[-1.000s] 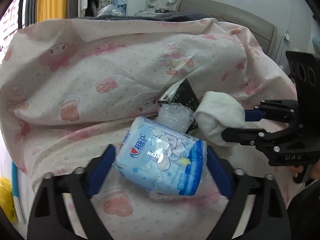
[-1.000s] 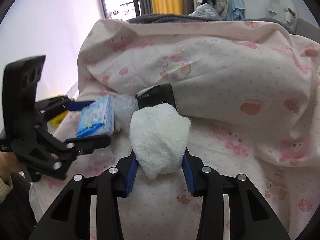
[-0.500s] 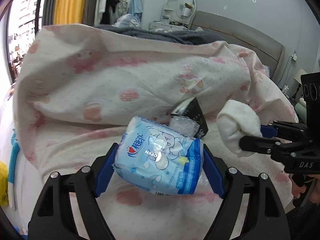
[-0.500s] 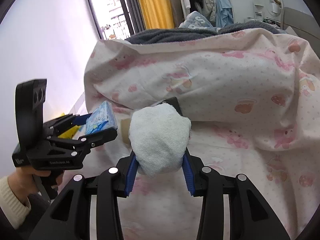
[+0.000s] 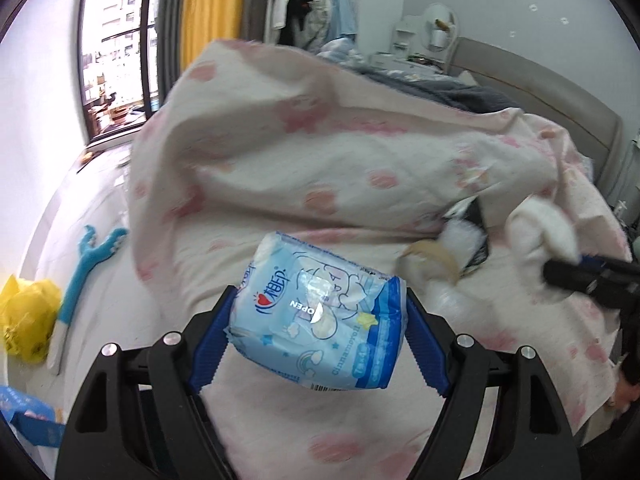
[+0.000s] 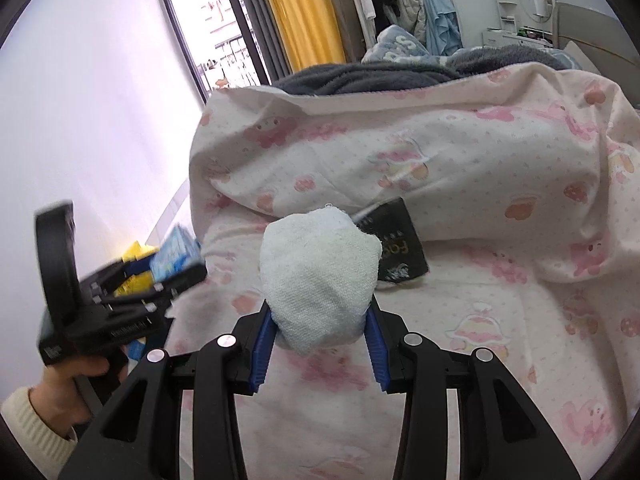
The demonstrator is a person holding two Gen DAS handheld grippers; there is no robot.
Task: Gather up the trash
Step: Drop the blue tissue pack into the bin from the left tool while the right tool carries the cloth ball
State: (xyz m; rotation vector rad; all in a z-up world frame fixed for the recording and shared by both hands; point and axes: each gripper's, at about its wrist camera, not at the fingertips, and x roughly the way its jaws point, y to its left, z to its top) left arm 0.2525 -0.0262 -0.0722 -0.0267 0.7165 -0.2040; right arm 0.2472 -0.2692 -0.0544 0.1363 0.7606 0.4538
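My left gripper (image 5: 316,340) is shut on a blue tissue pack (image 5: 320,316) and holds it above the bed. My right gripper (image 6: 320,340) is shut on a white crumpled tissue wad (image 6: 320,276), also lifted off the bed. In the left wrist view the wad (image 5: 540,232) and the right gripper (image 5: 580,276) show blurred at the right. In the right wrist view the left gripper (image 6: 160,276) with the blue pack (image 6: 176,248) is at the left. A black packet (image 6: 396,240) lies on the bed by the quilt fold. A clear plastic cup (image 5: 436,264) lies beside it.
A pink-patterned quilt (image 5: 320,152) is bunched across the bed, a grey blanket (image 6: 360,76) behind it. On the floor to the left lie a yellow bag (image 5: 24,316), a blue-and-white handled tool (image 5: 84,260) and a blue box (image 5: 28,420). A window and yellow curtain stand behind.
Both grippers have risen and pulled back from the bed with their loads. The left gripper swung left, bringing the floor and window into view. The cup and black packet stayed on the bed.
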